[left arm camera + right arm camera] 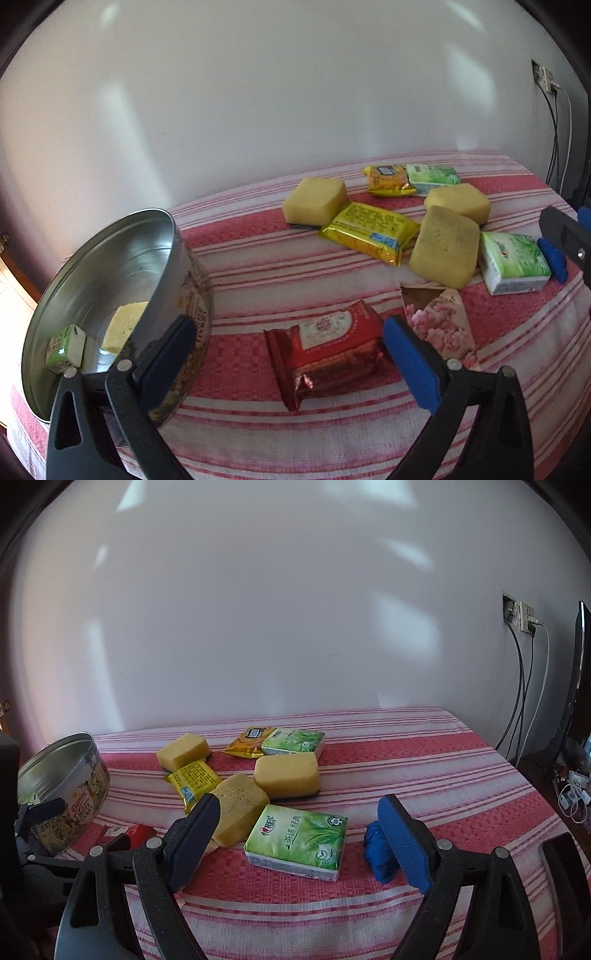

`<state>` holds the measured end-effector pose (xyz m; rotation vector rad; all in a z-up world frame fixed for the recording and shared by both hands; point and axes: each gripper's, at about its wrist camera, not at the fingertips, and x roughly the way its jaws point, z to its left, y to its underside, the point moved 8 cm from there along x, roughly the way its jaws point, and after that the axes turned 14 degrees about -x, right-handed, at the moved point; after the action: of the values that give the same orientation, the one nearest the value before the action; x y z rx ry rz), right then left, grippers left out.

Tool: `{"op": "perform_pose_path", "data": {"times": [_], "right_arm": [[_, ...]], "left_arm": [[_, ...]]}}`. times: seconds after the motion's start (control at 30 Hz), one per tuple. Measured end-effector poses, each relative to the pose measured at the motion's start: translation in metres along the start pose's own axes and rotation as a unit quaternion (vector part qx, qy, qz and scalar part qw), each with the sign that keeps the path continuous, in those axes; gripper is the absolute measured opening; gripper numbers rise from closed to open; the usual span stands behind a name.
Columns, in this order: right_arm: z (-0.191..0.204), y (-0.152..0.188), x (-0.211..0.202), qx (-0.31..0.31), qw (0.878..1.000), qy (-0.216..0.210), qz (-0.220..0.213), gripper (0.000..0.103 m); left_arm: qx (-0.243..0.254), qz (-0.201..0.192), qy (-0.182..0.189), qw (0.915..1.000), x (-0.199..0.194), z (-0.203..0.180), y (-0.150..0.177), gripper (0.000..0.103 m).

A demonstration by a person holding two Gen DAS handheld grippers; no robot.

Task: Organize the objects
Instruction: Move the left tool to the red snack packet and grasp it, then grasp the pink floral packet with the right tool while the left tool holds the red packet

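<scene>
A round metal cookie tin [110, 280] stands at the left of the striped cloth; it holds a green tissue pack [66, 349] and a yellow sponge [123, 326]. My left gripper [290, 338] is open, its jaws on either side of a red snack packet [328, 349]. My right gripper [299, 818] is open over a green tissue pack [299, 840], also in the left wrist view [515, 262]. Several yellow sponges [286, 777], yellow snack packets [369, 232] and another tissue pack [293, 742] lie behind.
A pink flowered packet [439, 325] lies right of the red packet. A blue crumpled thing [380, 856] lies by my right gripper's right finger. The tin shows in the right wrist view [62, 794]. A wall socket with cables [521, 620] is at the right.
</scene>
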<state>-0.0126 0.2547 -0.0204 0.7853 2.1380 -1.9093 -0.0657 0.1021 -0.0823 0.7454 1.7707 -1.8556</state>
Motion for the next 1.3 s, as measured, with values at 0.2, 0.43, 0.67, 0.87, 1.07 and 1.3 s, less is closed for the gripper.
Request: {"op": "perform_pose_path", "data": {"times": [0.2, 0.43, 0.67, 0.87, 1.07, 1.3], "right_arm": [[-0.006, 0.004, 0.002, 0.017, 1.000, -0.009, 0.009, 0.089], [-0.004, 0.005, 0.007, 0.021, 0.999, -0.025, 0.018, 0.089], [-0.002, 0.005, 0.007, 0.025, 0.999, -0.039, 0.013, 0.089], [0.004, 0.004, 0.002, 0.016, 0.999, -0.028, 0.009, 0.089], [0.046, 0.015, 0.015, 0.048, 0.991, -0.104, 0.062, 0.089], [0.103, 0.019, 0.044, 0.012, 0.984, -0.119, 0.135, 0.075]], "left_arm": [[-0.044, 0.082, 0.000, 0.9956, 0.029, -0.001, 0.009, 0.103], [-0.059, 0.099, 0.066, 0.9912, 0.028, -0.009, 0.015, 0.075], [-0.049, 0.084, 0.112, 0.9890, 0.014, -0.017, 0.011, 0.058], [-0.049, -0.041, 0.106, 0.9923, -0.027, 0.003, -0.022, 0.058], [-0.050, -0.123, 0.079, 0.9879, -0.045, 0.038, -0.046, 0.059], [-0.057, -0.112, 0.070, 0.9896, -0.034, 0.057, -0.051, 0.059]]}}
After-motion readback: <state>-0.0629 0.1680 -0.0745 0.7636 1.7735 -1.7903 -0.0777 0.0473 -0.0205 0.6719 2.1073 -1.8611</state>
